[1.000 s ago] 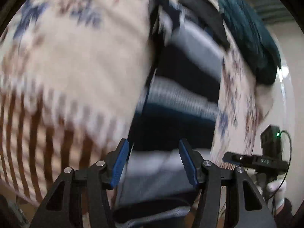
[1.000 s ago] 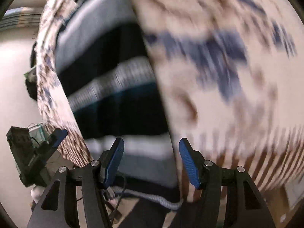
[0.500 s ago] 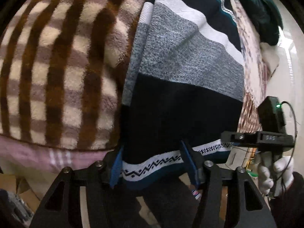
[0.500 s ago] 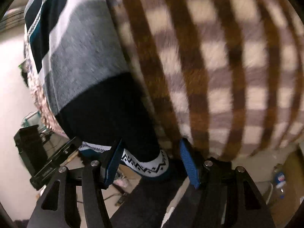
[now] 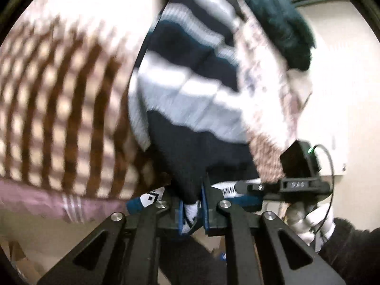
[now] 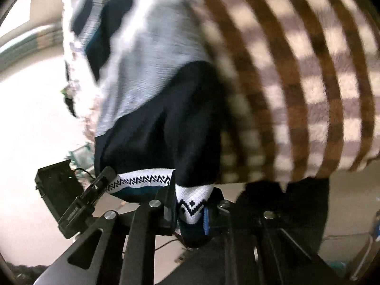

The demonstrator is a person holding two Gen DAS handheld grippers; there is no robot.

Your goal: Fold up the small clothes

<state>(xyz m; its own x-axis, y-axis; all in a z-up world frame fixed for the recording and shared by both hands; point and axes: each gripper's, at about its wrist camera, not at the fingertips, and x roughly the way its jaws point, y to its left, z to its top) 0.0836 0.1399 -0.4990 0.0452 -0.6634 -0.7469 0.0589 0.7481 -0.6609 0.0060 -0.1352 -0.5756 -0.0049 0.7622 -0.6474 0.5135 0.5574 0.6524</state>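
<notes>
While its jaws have just been closing, the left hand-held gripper [image 5: 192,210] pinches the striped garment's [image 5: 190,90] patterned hem. The right hand-held gripper [image 6: 191,210] pinches that hem too, a brown checked blanket [image 6: 308,83] beyond it

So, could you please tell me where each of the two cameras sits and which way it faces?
Left wrist: on the left claw, looking along its fingers at the striped sweater on the checked blanket; claw shut on the hem; a gloved hand shows.
Right wrist: on the right claw, facing the same sweater; claw shut on the hem.
Shared: sweater, blanket, each other's claw.
</notes>
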